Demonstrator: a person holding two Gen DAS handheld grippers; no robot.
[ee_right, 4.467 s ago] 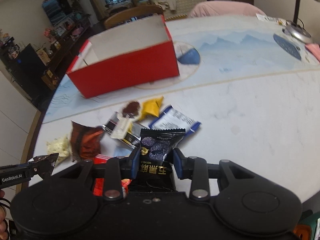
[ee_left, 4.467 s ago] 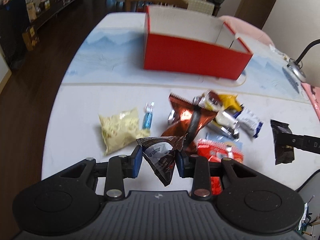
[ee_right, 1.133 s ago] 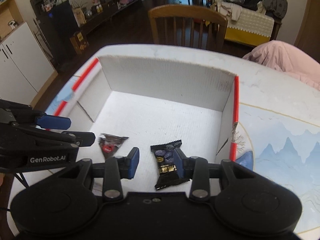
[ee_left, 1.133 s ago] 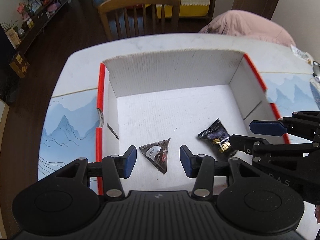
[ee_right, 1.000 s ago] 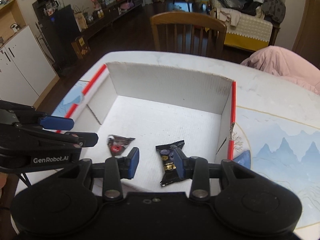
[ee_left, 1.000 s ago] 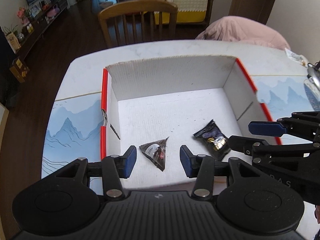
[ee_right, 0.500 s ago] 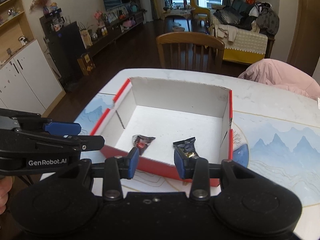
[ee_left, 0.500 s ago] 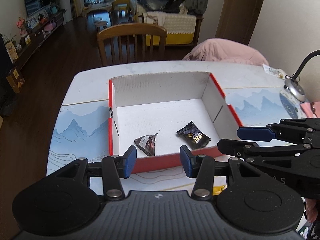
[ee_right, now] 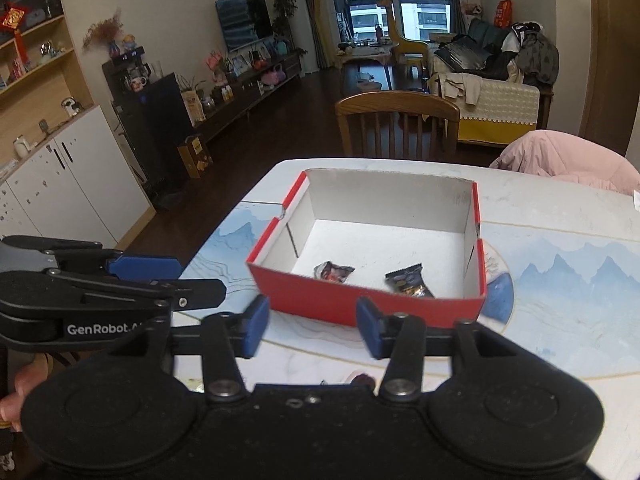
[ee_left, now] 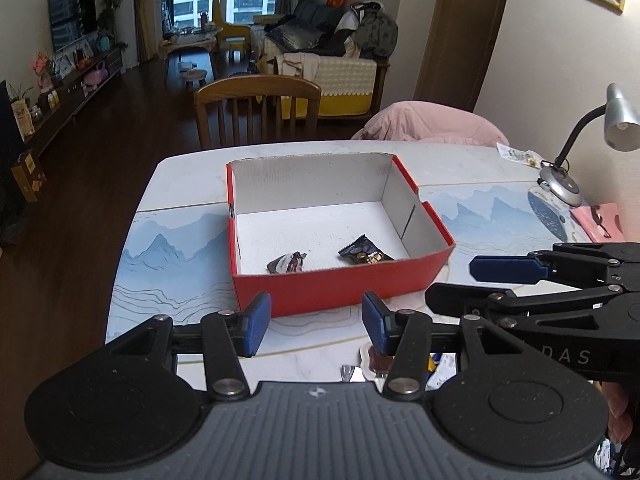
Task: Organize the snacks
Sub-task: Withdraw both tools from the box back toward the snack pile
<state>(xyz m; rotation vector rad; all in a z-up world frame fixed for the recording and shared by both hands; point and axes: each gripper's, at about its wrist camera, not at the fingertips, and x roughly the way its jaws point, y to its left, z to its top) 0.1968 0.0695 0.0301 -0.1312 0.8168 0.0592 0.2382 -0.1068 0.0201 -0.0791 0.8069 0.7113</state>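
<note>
Inside the red box (ee_left: 340,288) lie two dark candies (ee_left: 286,263) (ee_left: 365,253), apart. Left gripper (ee_left: 316,318) and right gripper (ee_right: 312,326) hover before it, both jaws opening with nothing between them.

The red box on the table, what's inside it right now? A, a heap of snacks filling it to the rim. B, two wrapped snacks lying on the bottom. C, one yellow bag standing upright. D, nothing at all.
B: the red box holds just two wrapped snacks lying apart on its white floor, a crumpled dark one and a black one.
</note>
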